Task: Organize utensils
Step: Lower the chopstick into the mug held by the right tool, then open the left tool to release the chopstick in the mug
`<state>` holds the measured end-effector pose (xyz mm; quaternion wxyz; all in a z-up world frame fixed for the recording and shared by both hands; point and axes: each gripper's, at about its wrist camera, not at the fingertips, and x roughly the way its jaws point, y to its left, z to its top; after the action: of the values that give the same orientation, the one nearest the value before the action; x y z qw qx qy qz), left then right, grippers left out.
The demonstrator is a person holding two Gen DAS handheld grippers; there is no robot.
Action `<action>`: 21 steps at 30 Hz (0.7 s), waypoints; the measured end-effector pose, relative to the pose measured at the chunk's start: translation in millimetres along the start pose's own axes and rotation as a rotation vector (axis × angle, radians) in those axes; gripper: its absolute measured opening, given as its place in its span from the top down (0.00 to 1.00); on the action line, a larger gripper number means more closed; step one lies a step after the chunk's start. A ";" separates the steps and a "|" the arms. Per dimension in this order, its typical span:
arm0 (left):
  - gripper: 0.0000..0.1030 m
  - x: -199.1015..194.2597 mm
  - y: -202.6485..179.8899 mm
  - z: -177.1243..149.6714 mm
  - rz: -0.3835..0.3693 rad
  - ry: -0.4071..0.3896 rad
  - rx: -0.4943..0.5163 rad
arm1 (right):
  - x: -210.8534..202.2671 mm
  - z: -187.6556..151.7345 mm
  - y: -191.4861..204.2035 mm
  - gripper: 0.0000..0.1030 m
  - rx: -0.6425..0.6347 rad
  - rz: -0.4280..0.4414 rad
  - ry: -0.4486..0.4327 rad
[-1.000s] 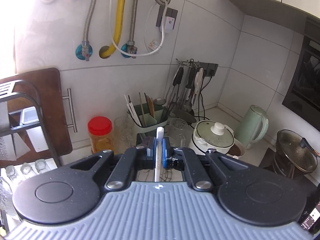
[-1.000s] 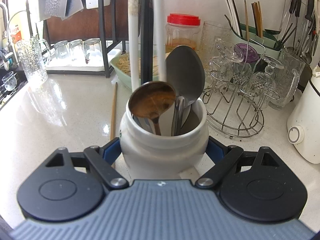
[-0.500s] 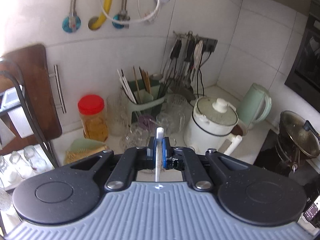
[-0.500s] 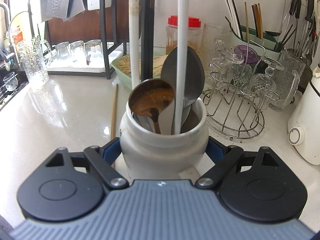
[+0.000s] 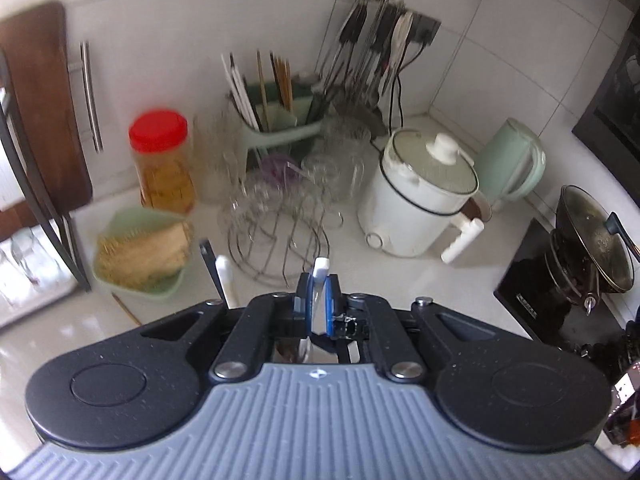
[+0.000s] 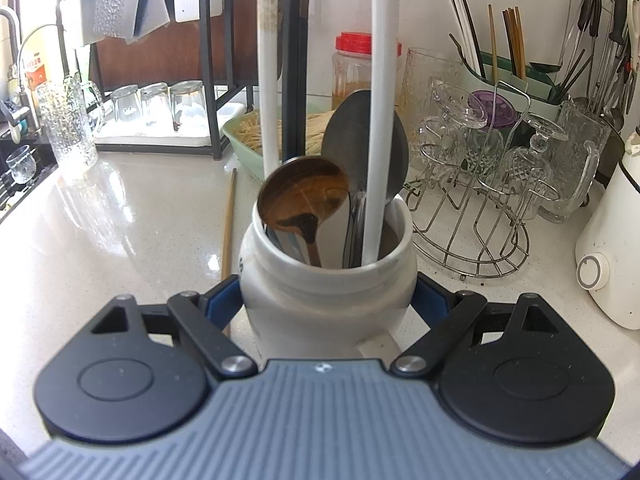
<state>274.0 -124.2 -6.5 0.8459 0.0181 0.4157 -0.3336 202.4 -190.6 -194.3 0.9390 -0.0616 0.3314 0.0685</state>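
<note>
- While the left gripper (image 5: 318, 304) pinches a slim white handle (image 5: 321, 276) between its blue pads, its black jaws stand nearly together, clamped on that smooth, rounded stick.
- Seen from the right wrist, the same white handle (image 6: 382, 120) runs down as a straight, matte rod into the mouth of the white jar (image 6: 328, 280), its lower end inside, against the near right of the rim.
- The right gripper (image 6: 328, 300) holds the jar: its jaws are spread wide, with the blue pads pressed to either side of the glossy, round-shouldered ceramic body.
- Inside the jar stand a round metal ladle (image 6: 306, 196) with a brownish, mirror-like bowl and, behind it, a dull grey oval spoon (image 6: 352, 140); both point bowl-up.
- A second white handle (image 6: 268, 80), speckled near its top, rises behind the ladle; a dark handle stands beside it.
- A thin wooden chopstick (image 6: 229, 216) lies flat on the pale, shiny speckled countertop (image 6: 100, 240) just left of the jar.
- A wire glass rack (image 6: 472, 208) right of the jar carries upturned cut-glass goblets.
- A pale green plastic basket (image 5: 138, 256) holds straw-coloured sticks; a clear jar with a red lid (image 5: 160, 160) stands behind it.
- A green holder (image 6: 516, 76) by the tiled wall has upright chopsticks in white, wood and dark tones.
- A white electric cooker with a glass lid (image 5: 424, 192) and a mint-green kettle (image 5: 512, 168) sit in the corner.
</note>
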 end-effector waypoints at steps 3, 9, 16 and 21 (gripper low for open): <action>0.93 9.8 4.4 -4.6 -0.007 0.034 -0.027 | 0.3 0.9 0.3 0.12 -0.001 -0.001 0.004; 0.93 13.8 9.6 -2.2 0.007 0.036 -0.050 | 0.5 1.6 1.0 0.12 0.000 -0.002 0.010; 0.82 4.5 13.5 -2.8 0.010 0.016 -0.095 | 0.8 2.0 0.3 0.12 -0.003 0.000 0.015; 0.63 -19.7 14.4 -12.5 0.038 -0.059 -0.105 | 1.2 2.2 0.3 0.12 -0.005 0.001 0.018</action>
<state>265.2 -98.4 -4.2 0.8638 -0.0281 0.4071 -0.2956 204.6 -189.8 -193.4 0.9357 -0.0646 0.3399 0.0691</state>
